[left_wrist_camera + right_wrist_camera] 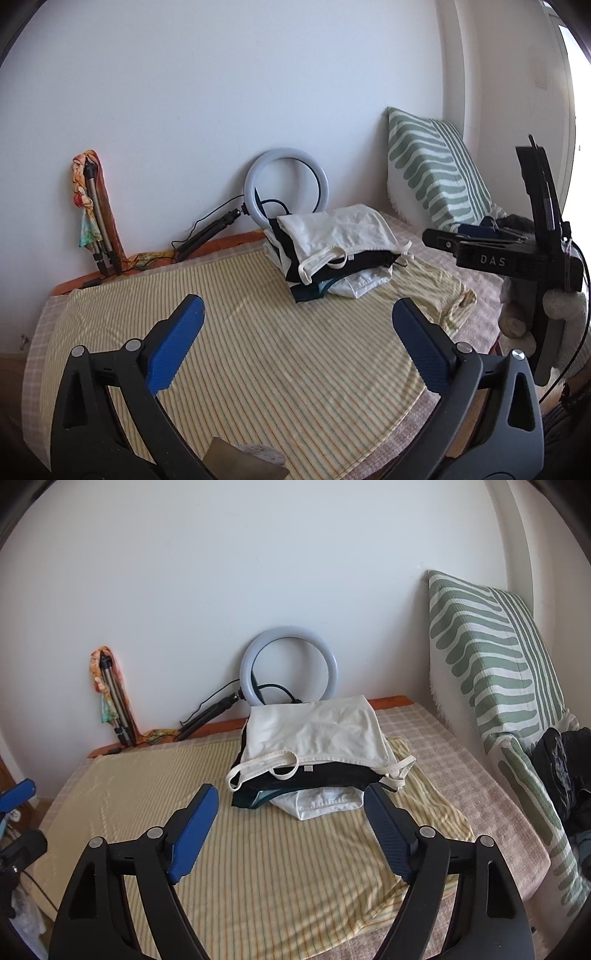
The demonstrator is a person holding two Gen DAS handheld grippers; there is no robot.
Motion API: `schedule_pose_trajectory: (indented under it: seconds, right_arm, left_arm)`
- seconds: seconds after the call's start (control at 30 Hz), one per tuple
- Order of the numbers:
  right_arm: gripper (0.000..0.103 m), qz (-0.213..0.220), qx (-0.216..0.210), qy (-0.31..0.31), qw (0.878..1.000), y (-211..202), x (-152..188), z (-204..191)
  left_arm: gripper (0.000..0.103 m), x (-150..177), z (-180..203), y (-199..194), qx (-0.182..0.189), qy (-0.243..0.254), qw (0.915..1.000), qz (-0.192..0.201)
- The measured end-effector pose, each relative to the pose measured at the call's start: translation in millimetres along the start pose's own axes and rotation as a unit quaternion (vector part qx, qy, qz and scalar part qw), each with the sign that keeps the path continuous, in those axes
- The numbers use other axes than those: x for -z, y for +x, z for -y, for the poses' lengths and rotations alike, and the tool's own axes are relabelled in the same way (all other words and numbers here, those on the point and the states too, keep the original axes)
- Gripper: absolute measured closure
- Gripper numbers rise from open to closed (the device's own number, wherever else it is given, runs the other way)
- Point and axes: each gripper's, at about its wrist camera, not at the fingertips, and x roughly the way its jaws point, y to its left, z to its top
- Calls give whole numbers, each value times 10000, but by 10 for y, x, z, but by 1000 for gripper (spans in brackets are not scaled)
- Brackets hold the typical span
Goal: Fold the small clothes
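Observation:
A stack of folded small clothes [332, 247] sits on a yellow striped cloth [258, 350] on the bed; a cream top with straps lies on top, with black, teal and white pieces under it. It also shows in the right wrist view [314, 746]. My left gripper [297, 314] is open and empty above the striped cloth [258, 867], short of the stack. My right gripper [291, 797] is open and empty just in front of the stack. The right gripper's body shows in the left wrist view at the right [517, 258].
A ring light [288, 668] and a small tripod lean on the back wall. A folded tripod with a colourful cloth [110, 698] stands at the left. A green-striped pillow [498, 664] leans at the right, with dark clothes [561, 768] beside it.

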Motion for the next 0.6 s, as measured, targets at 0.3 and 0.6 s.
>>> schedule_pose_trajectory:
  seconds: [0.3, 0.6]
  right_arm:
    - [20, -187, 31, 39, 9998, 175, 125, -47]
    - [20, -359, 75, 101, 9993, 285, 235, -36]
  left_arm:
    - [0, 139, 64, 47, -75, 175, 9998, -94]
    - [0, 267, 18, 129, -208, 165, 9988, -402]
